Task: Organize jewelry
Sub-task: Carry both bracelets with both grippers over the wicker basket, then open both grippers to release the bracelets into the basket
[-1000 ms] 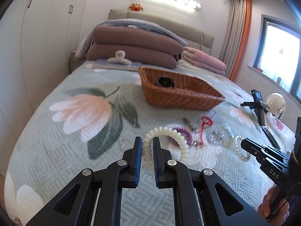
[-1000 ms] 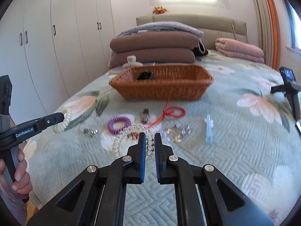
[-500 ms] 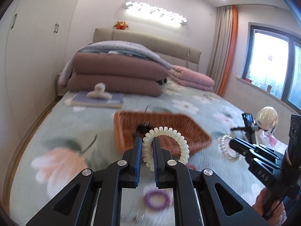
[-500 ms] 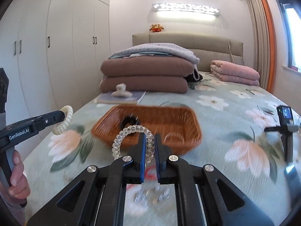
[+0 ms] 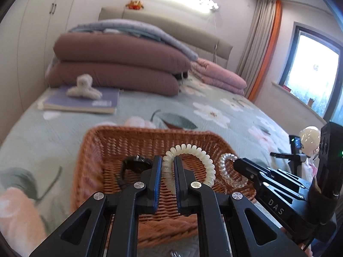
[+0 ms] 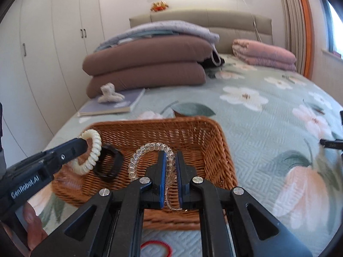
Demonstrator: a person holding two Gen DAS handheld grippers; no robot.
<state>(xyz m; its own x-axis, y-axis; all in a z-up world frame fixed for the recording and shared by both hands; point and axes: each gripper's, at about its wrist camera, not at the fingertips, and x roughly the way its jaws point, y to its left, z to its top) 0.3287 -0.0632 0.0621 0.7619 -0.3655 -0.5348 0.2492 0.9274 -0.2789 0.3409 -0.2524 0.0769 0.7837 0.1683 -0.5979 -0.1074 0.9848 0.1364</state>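
the near wall of the wicker basket [image 5: 90,171] is being hidden in both wrist views by the black gripper bodies, and its rim is being smeared by motion blur. a dark ring-shaped item [image 6: 109,163] is lying on the basket floor; what it is cannot be made out, and in the left wrist view it is being half covered by the left fingers. a small metallic piece [image 5: 174,253] is being cut off at the bottom edge of the left wrist view, and a red cord loop [image 6: 156,247] is being partly cut off below the right gripper, both on the floral bedspread [image 6: 268,128] in front of the basket. a hand [image 6: 32,231] is being glimpsed only as fingertips at the lower left of the right wrist view.

the left gripper [image 5: 167,167] is being kept closed tight on a cream spiral hair tie [image 5: 199,160], which is being clamped between the blue pads, its loop standing up and arcing to the right above the basket's interior. the right gripper [image 6: 170,162] is likewise being kept closed on a clear spiral hair tie [image 6: 139,156], pinched between the pads with its loop curving up and to the left over the basket floor. both ties are being held over the open basket, side by side and apart, neither resting on the weave.
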